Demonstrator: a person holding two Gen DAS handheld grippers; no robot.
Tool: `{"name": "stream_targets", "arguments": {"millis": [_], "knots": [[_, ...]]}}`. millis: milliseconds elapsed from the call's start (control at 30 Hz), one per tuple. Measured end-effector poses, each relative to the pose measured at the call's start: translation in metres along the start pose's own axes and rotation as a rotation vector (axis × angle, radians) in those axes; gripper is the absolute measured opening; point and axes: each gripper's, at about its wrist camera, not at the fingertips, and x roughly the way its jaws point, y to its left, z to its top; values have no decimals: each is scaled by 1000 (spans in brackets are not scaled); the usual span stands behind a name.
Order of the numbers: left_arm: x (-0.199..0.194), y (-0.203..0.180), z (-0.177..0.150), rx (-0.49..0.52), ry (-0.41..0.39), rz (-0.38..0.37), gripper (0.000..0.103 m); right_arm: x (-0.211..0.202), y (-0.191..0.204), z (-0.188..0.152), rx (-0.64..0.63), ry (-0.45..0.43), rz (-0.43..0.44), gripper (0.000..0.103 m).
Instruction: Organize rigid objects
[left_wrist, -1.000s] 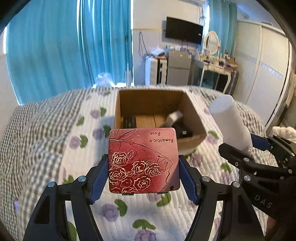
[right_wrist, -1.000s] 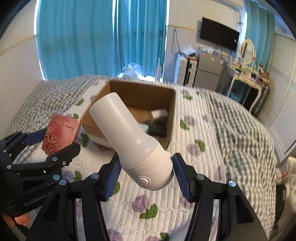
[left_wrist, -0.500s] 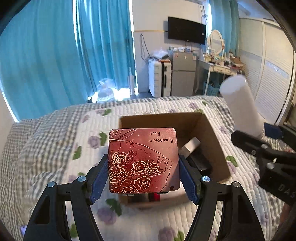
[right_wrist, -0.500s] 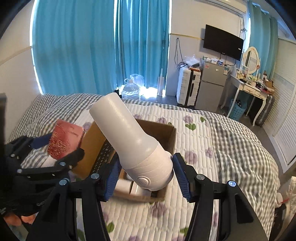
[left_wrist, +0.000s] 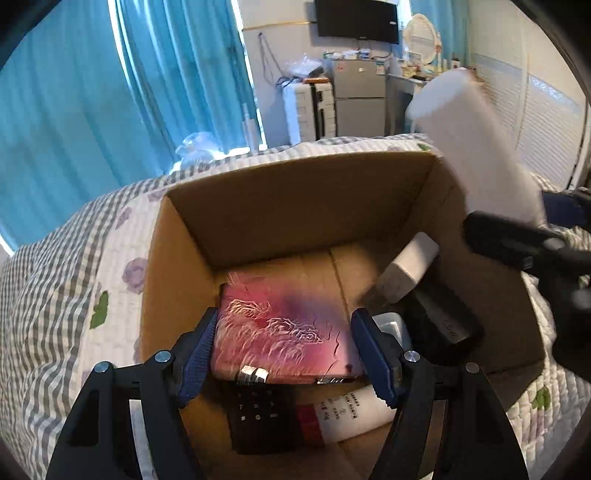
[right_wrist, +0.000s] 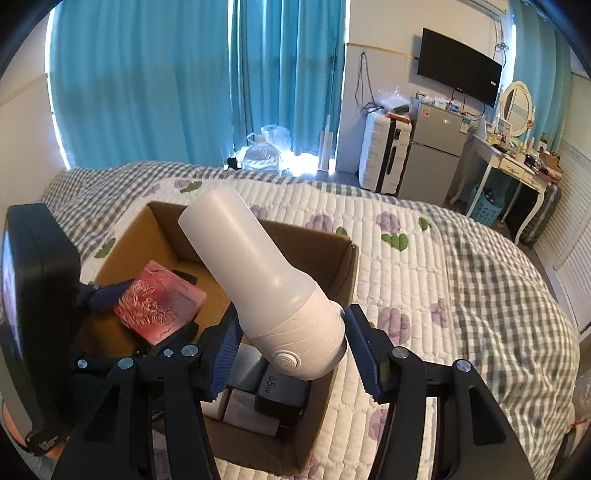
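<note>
Left gripper (left_wrist: 284, 350) clamping rose tin (left_wrist: 280, 332), right gripper (right_wrist: 291, 354) clamping white bottle (right_wrist: 258, 280), "65w" charger (right_wrist: 282, 387) in box (left_wrist: 295, 206)

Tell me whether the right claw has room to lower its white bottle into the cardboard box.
Probably yes: the white plastic bottle hangs over the open brown cardboard box, though chargers crowd that corner.

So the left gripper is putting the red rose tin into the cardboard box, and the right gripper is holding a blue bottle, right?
Almost. The bottle in the right gripper is white, not blue; the right wrist view shows it plainly. Only the gripper's finger pads and the curtains are blue. The rest holds: the left gripper has the red rose tin down inside the cardboard box.
</note>
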Motion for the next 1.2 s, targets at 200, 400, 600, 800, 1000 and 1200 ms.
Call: {"name": "stream_targets", "arguments": {"millis": [200,400,600,800,1000,1200], "knots": [[-22,10,5,-33,-52,33,88,-4,-4,-2,9,1,4,56],[-52,36,9,-76,-114,52,88,-5,7,10,11,5,14,56],[-67,67,6,-127,-154,98,89,28,38,17,-24,66,24,56],[-71,84,1,-157,-163,89,89,48,53,15,-5,41,14,70],[-95,89,2,-159,-198,90,89,14,49,17,-19,-22,-30,70],[-166,78,9,-122,-309,85,93,-74,37,22,-21,-126,-69,71]]}}
